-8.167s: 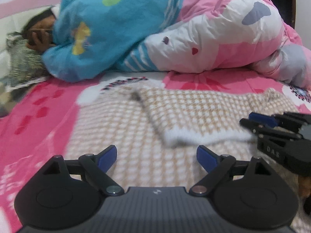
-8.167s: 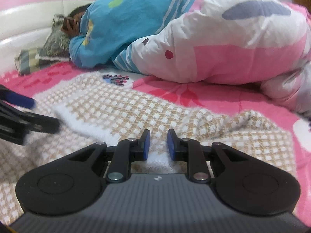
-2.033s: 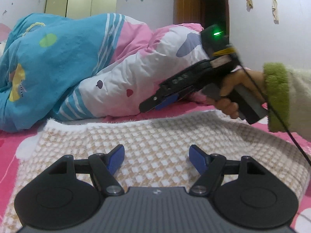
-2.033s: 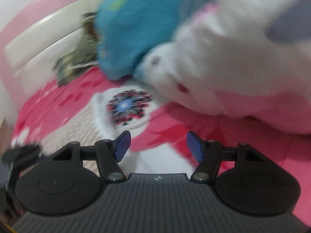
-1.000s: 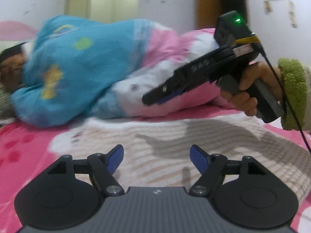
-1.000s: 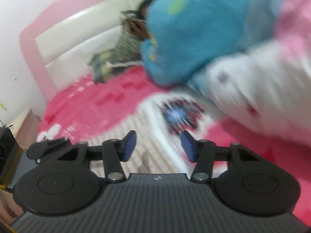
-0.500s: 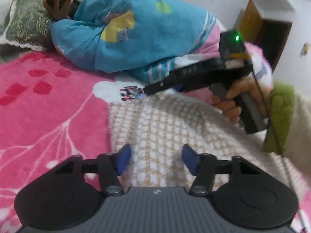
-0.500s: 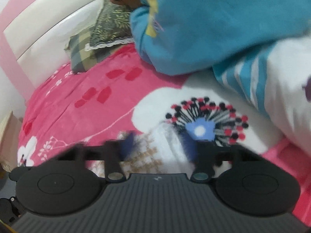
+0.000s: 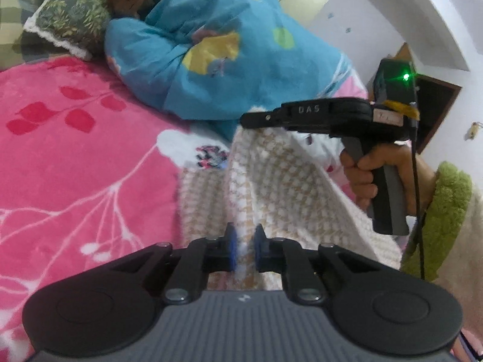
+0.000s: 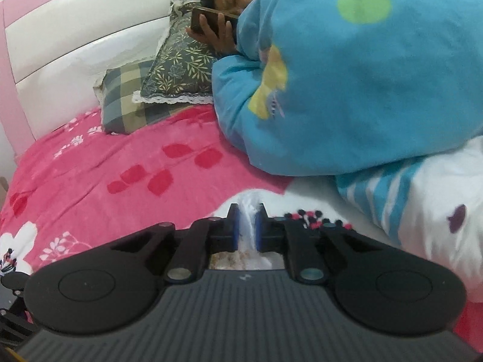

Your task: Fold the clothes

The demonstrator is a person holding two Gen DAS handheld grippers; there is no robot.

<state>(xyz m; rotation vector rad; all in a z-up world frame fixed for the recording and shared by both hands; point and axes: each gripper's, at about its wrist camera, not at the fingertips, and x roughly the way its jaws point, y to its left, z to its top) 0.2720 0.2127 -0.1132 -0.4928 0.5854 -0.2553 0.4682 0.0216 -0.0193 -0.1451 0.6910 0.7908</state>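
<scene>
Here the left gripper and the right gripper are both closing, each already pinching an edge of the beige-and-white checked knit garment, which rises off the pink floral bedspread. Toward twelve o'clock a person lies under a blue quilt.

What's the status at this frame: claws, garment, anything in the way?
Left claw and right claw closing, fabric edge between both. Checked garment partly lifted off the pink bed. Blue quilt lies close behind.
</scene>
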